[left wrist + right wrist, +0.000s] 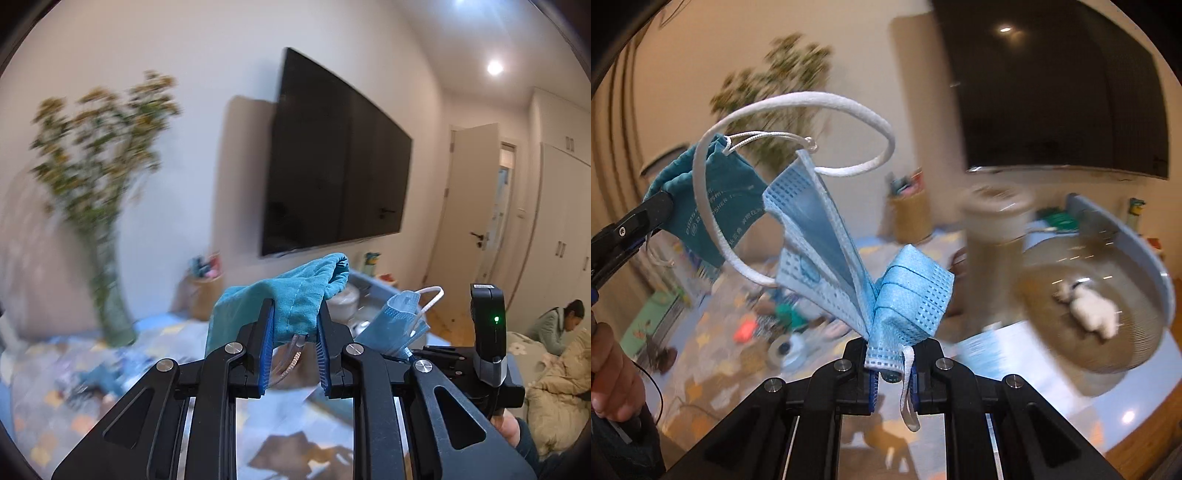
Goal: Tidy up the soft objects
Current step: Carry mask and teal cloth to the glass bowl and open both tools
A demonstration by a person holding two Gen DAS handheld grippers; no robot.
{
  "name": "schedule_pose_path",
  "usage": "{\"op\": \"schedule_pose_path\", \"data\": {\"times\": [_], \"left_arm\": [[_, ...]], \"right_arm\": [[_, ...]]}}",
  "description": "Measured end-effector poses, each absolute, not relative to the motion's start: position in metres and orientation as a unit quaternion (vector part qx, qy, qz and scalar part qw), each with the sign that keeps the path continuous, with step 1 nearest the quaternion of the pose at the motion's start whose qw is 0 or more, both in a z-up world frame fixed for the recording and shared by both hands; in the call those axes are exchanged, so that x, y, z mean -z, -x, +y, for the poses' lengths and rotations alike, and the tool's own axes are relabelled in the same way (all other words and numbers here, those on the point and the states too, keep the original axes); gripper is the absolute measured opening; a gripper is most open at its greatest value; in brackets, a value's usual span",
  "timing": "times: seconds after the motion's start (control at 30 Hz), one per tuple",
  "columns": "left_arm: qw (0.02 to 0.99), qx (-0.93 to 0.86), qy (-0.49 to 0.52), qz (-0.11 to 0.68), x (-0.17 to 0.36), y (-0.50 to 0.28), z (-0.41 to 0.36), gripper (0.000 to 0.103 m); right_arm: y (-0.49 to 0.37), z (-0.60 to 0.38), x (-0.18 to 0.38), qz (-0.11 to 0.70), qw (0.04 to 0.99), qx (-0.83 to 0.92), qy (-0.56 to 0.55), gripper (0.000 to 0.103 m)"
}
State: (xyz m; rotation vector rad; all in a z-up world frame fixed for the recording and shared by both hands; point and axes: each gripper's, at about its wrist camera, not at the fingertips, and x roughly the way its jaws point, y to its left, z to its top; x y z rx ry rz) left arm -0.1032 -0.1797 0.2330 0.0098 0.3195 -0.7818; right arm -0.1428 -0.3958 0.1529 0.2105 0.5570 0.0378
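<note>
My left gripper (295, 325) is shut on a teal cloth drawstring pouch (291, 299), held up in the air; the pouch drapes over both fingers. My right gripper (892, 363) is shut on the edge of a light blue face mask (827, 240), whose white ear loop (798, 107) curls upward. In the left wrist view the mask (395, 325) and the right gripper (484, 325) sit just to the right of the pouch. In the right wrist view the pouch (713, 199) and the left gripper's fingers (646, 214) are at the left, close to the mask's loop.
A table with a patterned blue cloth (74, 373) lies below, with scattered small items, a glass vase of flowers (107, 280), a woven basket (910, 216) and a round tray (1108, 295) holding a white toy. A TV (332, 166) hangs on the wall. A person (557, 325) sits at the far right.
</note>
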Motion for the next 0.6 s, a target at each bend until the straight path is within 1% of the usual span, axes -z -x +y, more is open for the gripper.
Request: {"op": "schedule_pose_path", "data": {"times": [0.23, 0.43, 0.6], "left_arm": [[0.876, 0.45, -0.028, 0.171, -0.24, 0.09, -0.295, 0.017], [0.854, 0.476, -0.045, 0.205, -0.222, 0.075, -0.377, 0.017], [0.845, 0.478, -0.059, 0.231, -0.204, 0.059, -0.419, 0.017]], "right_arm": [[0.148, -0.494, -0.166, 0.273, 0.945, 0.07, -0.165, 0.012], [0.133, -0.565, -0.148, 0.306, 0.917, 0.129, -0.22, 0.012], [0.116, -0.604, -0.128, 0.332, 0.894, 0.149, -0.261, 0.012]]}}
